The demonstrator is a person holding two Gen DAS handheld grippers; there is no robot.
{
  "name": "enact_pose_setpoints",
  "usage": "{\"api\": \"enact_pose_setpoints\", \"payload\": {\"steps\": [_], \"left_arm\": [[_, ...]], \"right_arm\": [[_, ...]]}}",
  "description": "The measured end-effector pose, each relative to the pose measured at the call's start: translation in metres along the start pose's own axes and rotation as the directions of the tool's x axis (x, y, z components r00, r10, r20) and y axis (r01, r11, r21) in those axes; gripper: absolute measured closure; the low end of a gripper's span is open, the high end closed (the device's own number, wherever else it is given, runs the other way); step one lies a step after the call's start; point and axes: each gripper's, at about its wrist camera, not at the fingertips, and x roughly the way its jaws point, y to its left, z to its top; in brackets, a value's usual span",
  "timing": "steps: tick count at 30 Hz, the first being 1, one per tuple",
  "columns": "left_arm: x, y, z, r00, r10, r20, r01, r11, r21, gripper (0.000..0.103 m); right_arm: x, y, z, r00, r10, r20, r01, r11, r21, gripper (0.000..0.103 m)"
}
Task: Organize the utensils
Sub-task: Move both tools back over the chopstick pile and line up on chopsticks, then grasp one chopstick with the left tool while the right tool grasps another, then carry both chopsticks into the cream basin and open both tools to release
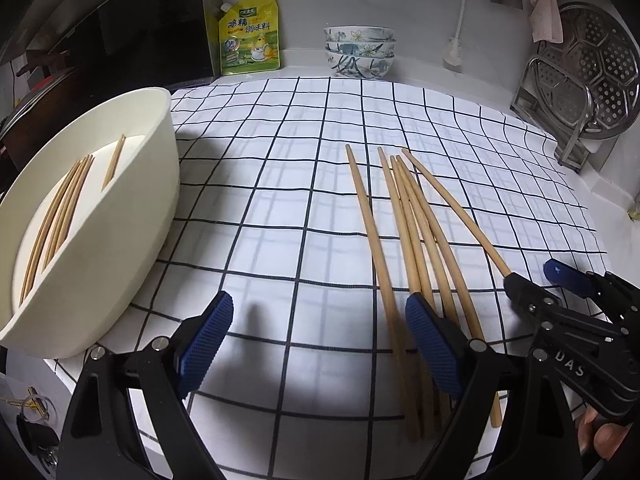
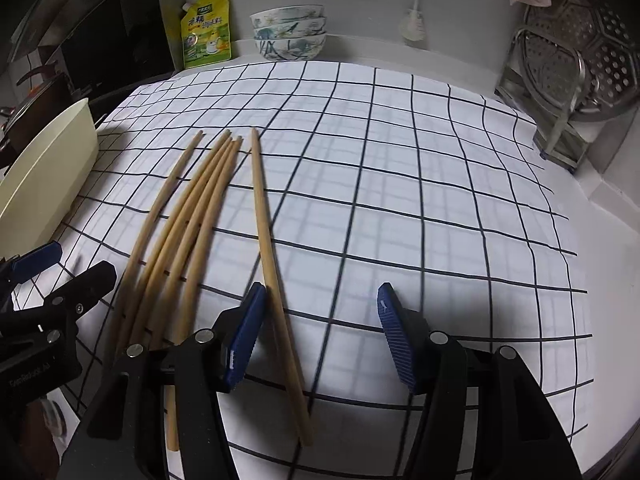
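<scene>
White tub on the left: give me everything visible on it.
The white tub is an oval, cream-white container, plastic by the look, with tall smooth walls and a partition inside. It stands at the left edge of the checked cloth, tilted in the fisheye view. Inside lie several wooden chopsticks in one section and a single one in the section beyond. Neither hand-held gripper touches it. The right wrist view shows only its outer wall.

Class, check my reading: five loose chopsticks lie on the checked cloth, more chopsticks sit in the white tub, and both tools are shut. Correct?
Not quite. Both the left tool and the right tool are open, as each wrist view shows. The five chopsticks on the cloth and those in the white tub are right.
</scene>
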Motion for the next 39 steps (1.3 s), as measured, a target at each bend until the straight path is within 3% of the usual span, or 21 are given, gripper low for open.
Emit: {"api": "enact_pose_setpoints", "payload": {"steps": [8, 12, 16, 18, 20, 22, 23, 30, 39], "left_arm": [[0.019, -0.004, 0.003, 0.999, 0.027, -0.032, -0.026, 1.000, 0.002, 0.017], [0.022, -0.005, 0.002, 0.999, 0.036, -0.020, -0.036, 0.999, -0.001, 0.018], [0.022, -0.009, 0.006, 1.000, 0.028, 0.000, -0.028, 1.000, 0.004, 0.037], [0.021, -0.011, 0.007, 0.999, 0.031, 0.008, -0.031, 0.999, 0.009, 0.051], [0.021, -0.012, 0.009, 1.000, 0.008, 0.007, -0.008, 1.000, 0.011, 0.073], [0.020, -0.013, 0.009, 1.000, -0.001, 0.004, 0.001, 1.000, 0.017, 0.092], [0.020, -0.014, 0.008, 1.000, -0.003, 0.002, 0.003, 1.000, 0.020, 0.095], [0.012, -0.008, 0.004, 1.000, -0.030, -0.007, 0.030, 0.999, 0.016, 0.096], [-0.031, 0.012, 0.008, 0.994, -0.057, 0.089, 0.056, 0.998, 0.018, 0.096]], "right_arm": [[0.000, 0.003, 0.003, 1.000, 0.025, 0.017, -0.025, 1.000, -0.005, 0.047], [0.004, 0.013, 0.008, 0.999, -0.014, 0.032, 0.015, 0.999, -0.030, 0.048], [0.008, 0.017, 0.011, 0.999, -0.018, 0.043, 0.020, 0.999, -0.038, 0.065], [0.008, 0.023, 0.011, 0.999, -0.002, 0.043, 0.004, 0.998, -0.057, 0.079], [0.008, 0.028, 0.011, 0.999, 0.013, 0.043, -0.009, 0.997, -0.082, 0.091], [0.008, 0.031, 0.010, 0.999, 0.019, 0.042, -0.015, 0.995, -0.094, 0.096], [0.008, 0.031, 0.010, 0.999, 0.023, 0.041, -0.019, 0.995, -0.094, 0.097], [0.002, 0.017, 0.006, 0.994, 0.100, 0.044, -0.099, 0.995, -0.006, 0.097], [-0.027, 0.008, 0.009, 0.982, 0.138, 0.130, -0.148, 0.987, 0.068, 0.097]]}}
